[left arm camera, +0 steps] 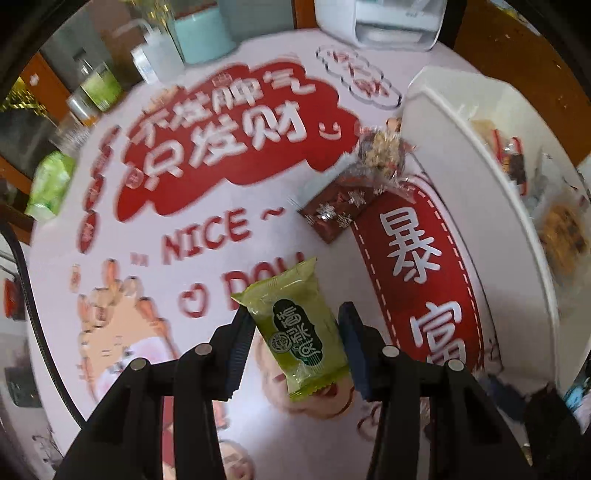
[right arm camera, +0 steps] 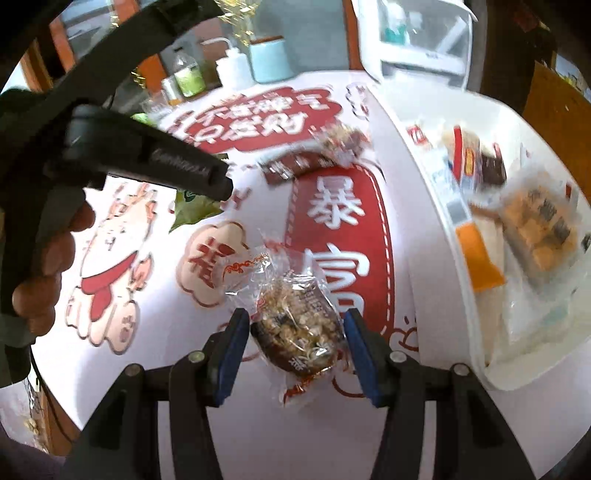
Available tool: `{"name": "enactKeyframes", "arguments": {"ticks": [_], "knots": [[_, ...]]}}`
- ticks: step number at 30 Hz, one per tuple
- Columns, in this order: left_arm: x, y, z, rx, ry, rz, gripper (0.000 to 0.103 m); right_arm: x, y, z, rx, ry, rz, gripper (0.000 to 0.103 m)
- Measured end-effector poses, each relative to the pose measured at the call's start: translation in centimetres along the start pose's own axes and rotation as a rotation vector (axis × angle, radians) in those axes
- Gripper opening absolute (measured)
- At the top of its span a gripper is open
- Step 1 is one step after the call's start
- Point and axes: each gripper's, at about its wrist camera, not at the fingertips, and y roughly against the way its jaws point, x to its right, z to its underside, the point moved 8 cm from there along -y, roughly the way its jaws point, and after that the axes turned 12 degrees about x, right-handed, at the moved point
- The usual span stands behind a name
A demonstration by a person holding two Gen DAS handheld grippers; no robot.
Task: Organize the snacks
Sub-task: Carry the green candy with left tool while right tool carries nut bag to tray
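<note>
Here, the left gripper (left arm camera: 297, 341) pinches a green foil snack packet (left arm camera: 300, 332) between its blue-padded fingers, holding it clear above a white tablecloth printed with red banners and cartoon animals (left arm camera: 207, 266). The right gripper (right arm camera: 295, 349) is clamped on a clear-wrapped brown oat snack bar (right arm camera: 299, 332), also lifted off the cloth. To the right stands a white plastic storage bin (right arm camera: 424, 206), already holding several wrapped snacks, near both grippers. Still lying on the cloth just beside the bin's near wall are a dark red foil packet with silver stars (left arm camera: 332, 212) and another clear-wrapped oat bar (left arm camera: 380, 155), the two overlapping. In the right wrist view, a person's hand (right arm camera: 48, 266) grips the black handle of the left tool, which blocks part of the cloth's left side. At the table's far edge stand a pale blue container (left arm camera: 203, 33), a white squeeze bottle (left arm camera: 155, 59) and a white appliance (left arm camera: 380, 22).
</note>
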Motion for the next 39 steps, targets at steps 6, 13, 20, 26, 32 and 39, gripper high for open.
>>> {"name": "enactKeyframes", "arguments": {"ticks": [6,13,20,26,32,39], "knots": [[-1.0,5.8,-1.1,0.118,-0.048,-0.012,0.045,-1.3,3.6,-1.5,0.059,0.021,-0.025,0.054],[0.1,10.5,-2.0,0.201,-0.063,-0.046,0.045,-0.1,7.6,-3.9,0.135,0.069,-0.082,0.054],[3.6,13.1,-3.3,0.235,-0.011,-0.114,0.045,5.0,10.6,-5.5,0.163,0.113,-0.107,0.054],[8.9,13.5,-5.3,0.251,-0.013,-0.110,0.045,11.5,12.1,-6.2,0.181,0.066,-0.055,0.054],[14.1,13.5,-8.1,0.275,-0.062,-0.090,0.045,17.9,13.1,-7.4,0.197,0.008,0.009,0.054],[19.4,13.3,-12.9,0.328,-0.106,-0.058,0.046,22.8,13.4,-10.7,0.240,-0.008,0.078,0.054]]}}
